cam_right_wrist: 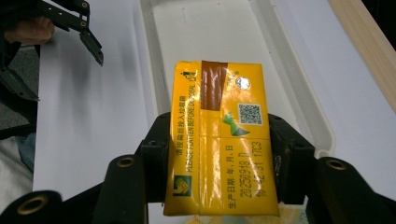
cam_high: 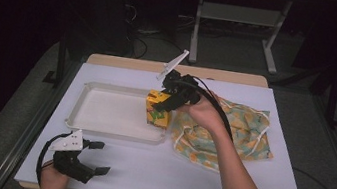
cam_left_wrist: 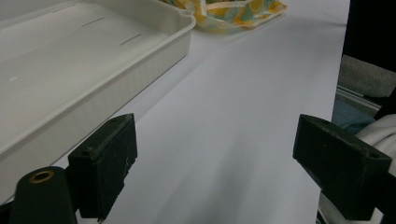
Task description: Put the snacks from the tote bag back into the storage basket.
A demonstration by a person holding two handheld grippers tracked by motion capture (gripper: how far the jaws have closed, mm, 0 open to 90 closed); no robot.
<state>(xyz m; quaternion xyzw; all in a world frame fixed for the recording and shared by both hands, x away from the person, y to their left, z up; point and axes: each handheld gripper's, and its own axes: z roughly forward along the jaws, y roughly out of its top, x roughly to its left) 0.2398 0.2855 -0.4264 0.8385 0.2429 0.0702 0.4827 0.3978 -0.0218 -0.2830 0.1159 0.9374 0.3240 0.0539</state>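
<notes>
A yellow drink carton (cam_high: 157, 112) hangs over the right end of a white tray (cam_high: 103, 110), with my right gripper (cam_high: 164, 101) shut on its sides. In the right gripper view the carton (cam_right_wrist: 219, 140) shows its top face with a brown tape strip and a QR code, both pads pressed against it, the tray (cam_right_wrist: 289, 79) beneath it. My left gripper (cam_high: 98, 157) rests near the front left of the table, open and with nothing between its fingers (cam_left_wrist: 105, 163); the tray's corner (cam_left_wrist: 177, 32) lies ahead of it.
A crumpled patterned cloth bag (cam_high: 231, 132) in yellow, orange and teal lies right of the tray, partly under the right hand. White paper (cam_high: 169, 175) covers the table. Table legs and cables stand on the floor beyond the far edge.
</notes>
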